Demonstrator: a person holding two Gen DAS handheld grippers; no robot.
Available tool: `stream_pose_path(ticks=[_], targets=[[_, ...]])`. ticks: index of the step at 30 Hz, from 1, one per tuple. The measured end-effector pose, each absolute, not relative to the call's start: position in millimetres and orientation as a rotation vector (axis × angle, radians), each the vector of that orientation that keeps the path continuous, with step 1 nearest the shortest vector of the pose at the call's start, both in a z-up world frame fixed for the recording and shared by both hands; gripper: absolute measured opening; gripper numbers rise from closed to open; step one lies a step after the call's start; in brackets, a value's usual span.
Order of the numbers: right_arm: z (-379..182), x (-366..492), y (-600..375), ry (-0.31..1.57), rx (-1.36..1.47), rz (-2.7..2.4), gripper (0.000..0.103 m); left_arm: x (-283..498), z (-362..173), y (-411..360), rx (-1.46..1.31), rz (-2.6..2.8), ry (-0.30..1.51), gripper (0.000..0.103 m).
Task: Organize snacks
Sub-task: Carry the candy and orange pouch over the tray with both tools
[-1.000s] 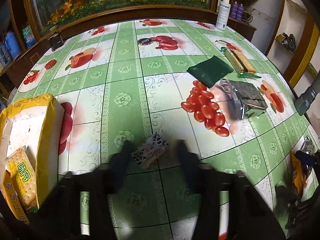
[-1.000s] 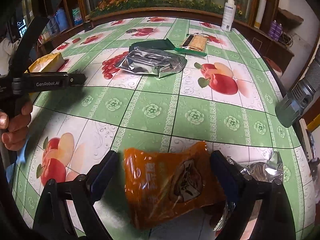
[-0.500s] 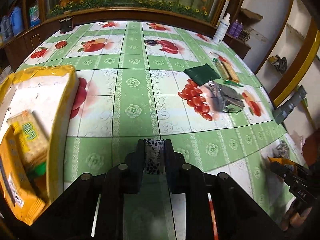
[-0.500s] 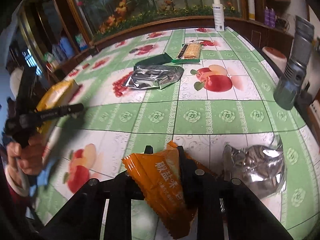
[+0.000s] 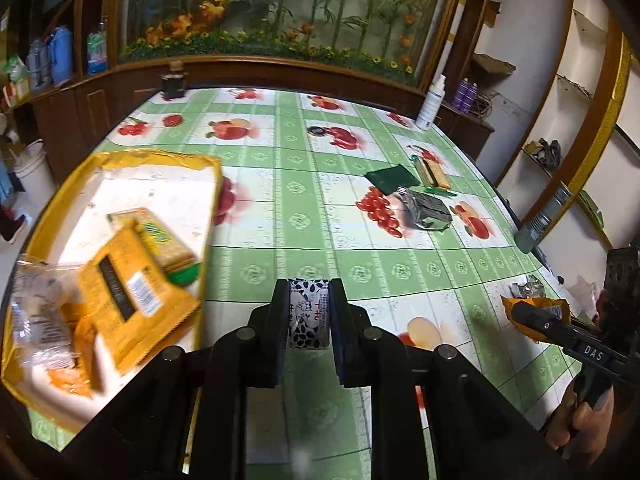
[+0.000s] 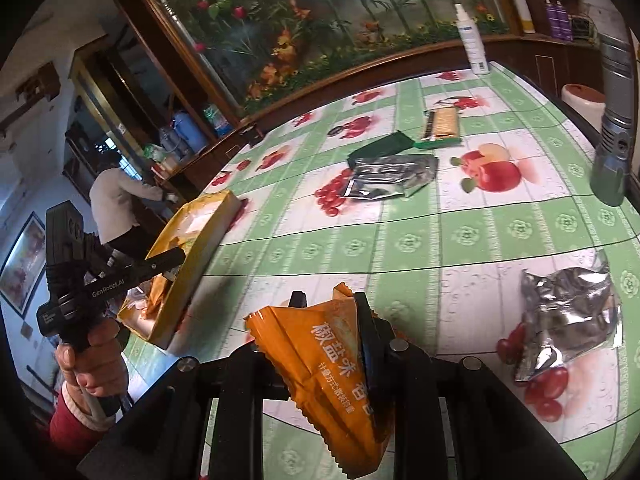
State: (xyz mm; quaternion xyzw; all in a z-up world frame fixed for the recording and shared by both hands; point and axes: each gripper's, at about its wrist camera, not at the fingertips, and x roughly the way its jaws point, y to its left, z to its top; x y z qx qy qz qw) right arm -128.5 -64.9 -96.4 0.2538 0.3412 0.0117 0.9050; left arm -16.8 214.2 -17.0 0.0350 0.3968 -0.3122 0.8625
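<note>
**Already two snacks aloft, both on thin grips**

Left wrist view: found the left gripper pressed together on a small white sachet with black spots, pinched across its narrow sides and lifted above the green fruit-print tablecloth. Placed it just right of the shallow yellow-rimmed cardboard box, which was loaded with a flat yellow-orange packet and a clear-wrapped cracker stack. Judged the sachet likely to twist or slide out if swung fast. Judged a release over the near rim likely to send it bouncing back onto the cloth.

Right wrist view: found the right gripper clamped on a crinkled orange foil snack bag, held by one side with most of the bag drooping below the fingers. Noted a crumpled silver foil pouch lying on the cloth to the right. Feared the slack bag dragging on the box wall, or both grippers meeting over the box and knocking either snack loose.
</note>
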Motion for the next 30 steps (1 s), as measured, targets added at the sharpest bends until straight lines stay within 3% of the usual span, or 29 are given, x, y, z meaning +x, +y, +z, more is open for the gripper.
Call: stream_pose_path(ticks=[20, 30], targets=[[-56, -30, 77, 0.701, 0.431, 0.391, 0.023, 0, -3, 330, 0.001, -0.367, 0.818, 0.016], [-59, 9, 138, 0.733, 0.402, 0.499, 0.023, 4, -14, 344, 0.005, -0.287, 0.844, 0.016]])
